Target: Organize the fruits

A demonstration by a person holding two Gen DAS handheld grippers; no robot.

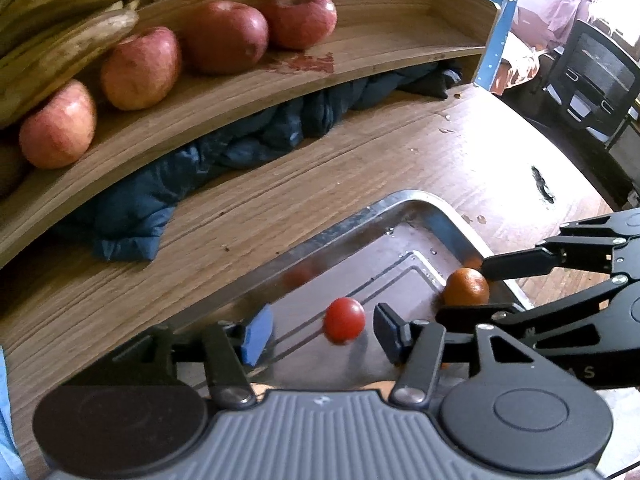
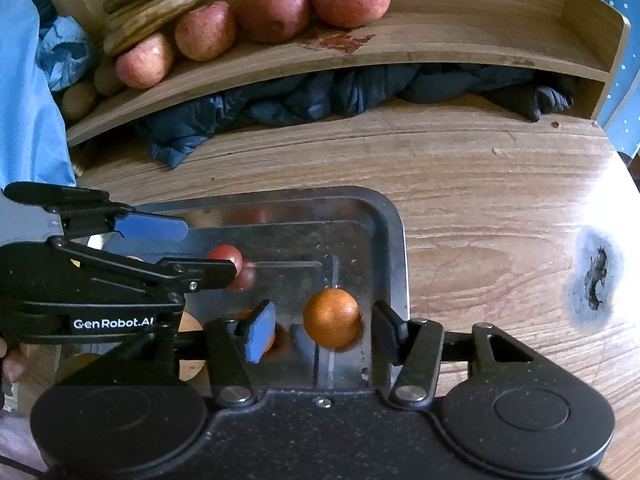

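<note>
Left gripper: jaws spread, blue pads either side of a smooth round cherry tomato, not touching it.
Right gripper: jaws spread around a dimpled orange, gap on both sides.
Tray: shiny metal, rounded corners, grooved floor; holds both fruits.
Table: grained wood; right view alone shows a charred patch.
Dark cloth: crumpled under the shelf.
Shelf: curved wood, 4 red apples in a row beside browning bananas.
</note>
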